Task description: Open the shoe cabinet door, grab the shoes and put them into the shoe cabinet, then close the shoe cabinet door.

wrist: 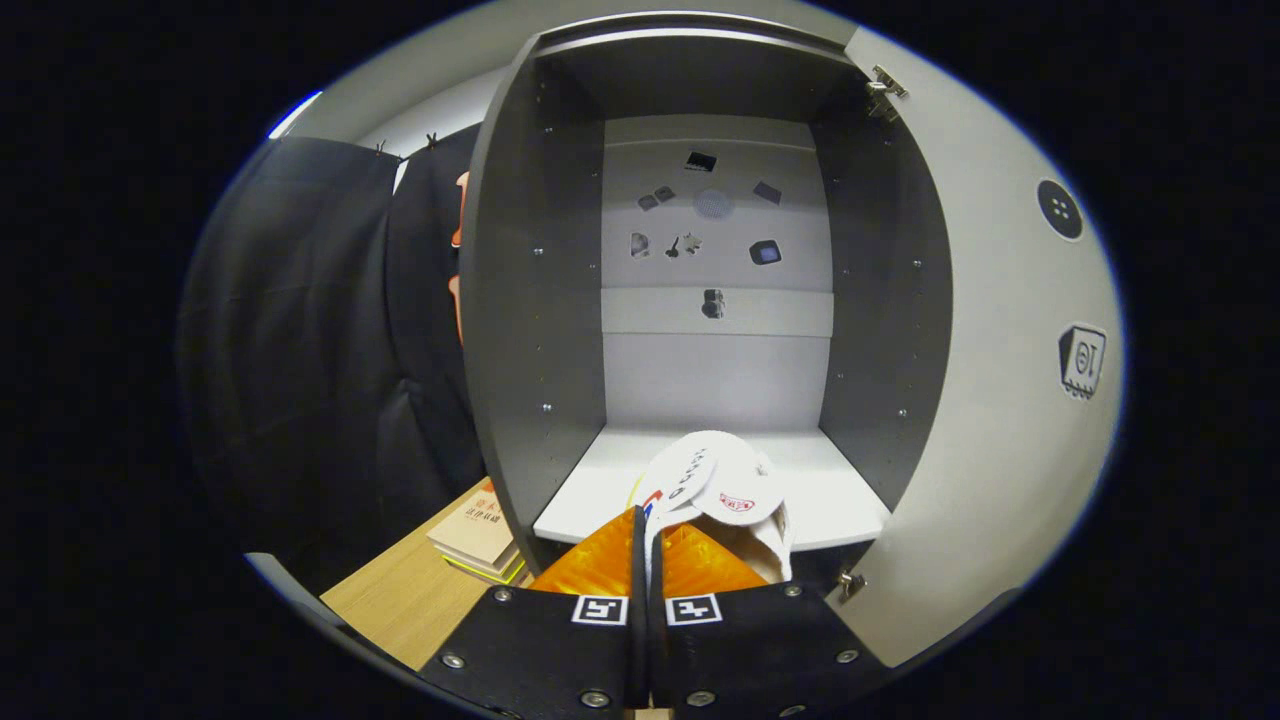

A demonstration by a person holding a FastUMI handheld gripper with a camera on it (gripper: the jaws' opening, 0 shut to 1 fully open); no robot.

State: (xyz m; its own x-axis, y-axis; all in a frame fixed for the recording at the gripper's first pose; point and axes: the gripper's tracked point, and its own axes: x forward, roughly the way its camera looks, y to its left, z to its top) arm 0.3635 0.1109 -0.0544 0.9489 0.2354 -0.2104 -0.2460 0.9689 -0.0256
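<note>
At the open shoe cabinet [700, 300] shelf edge: gripper [648, 530] pinched nearly closed on white shoes [725, 490], door [1000, 400] swung right.

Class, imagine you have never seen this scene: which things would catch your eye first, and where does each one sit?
First comes the open shoe cabinet, its dark walls framing a pale back panel dotted with small stickers, and its door swung wide to the right. Next, the white shoes held at the cabinet's floor edge, with the gripper shut on the shoes. A stack of books lies on the wooden surface left of the cabinet.
</note>
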